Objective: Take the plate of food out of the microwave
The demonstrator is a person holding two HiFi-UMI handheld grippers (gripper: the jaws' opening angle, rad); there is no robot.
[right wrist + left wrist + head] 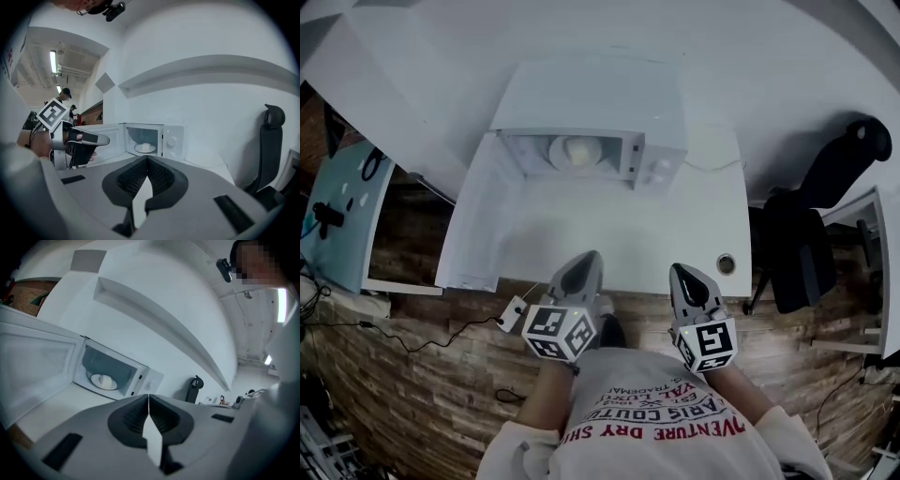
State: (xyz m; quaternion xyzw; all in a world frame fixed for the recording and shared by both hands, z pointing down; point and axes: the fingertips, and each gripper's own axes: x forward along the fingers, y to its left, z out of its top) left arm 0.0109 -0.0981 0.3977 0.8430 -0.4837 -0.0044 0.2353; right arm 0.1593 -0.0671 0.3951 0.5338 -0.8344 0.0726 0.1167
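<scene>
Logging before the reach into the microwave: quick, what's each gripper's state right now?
Left gripper: jaws closed, holding nothing.
Right gripper: jaws closed, holding nothing.

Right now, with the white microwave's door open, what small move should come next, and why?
Probably open the right gripper and reach forward to the round white plate of food. The white microwave has its door swung open leftward, the plate sits inside untouched, and both it and the left gripper are shut, back near the edge of the white table.
</scene>
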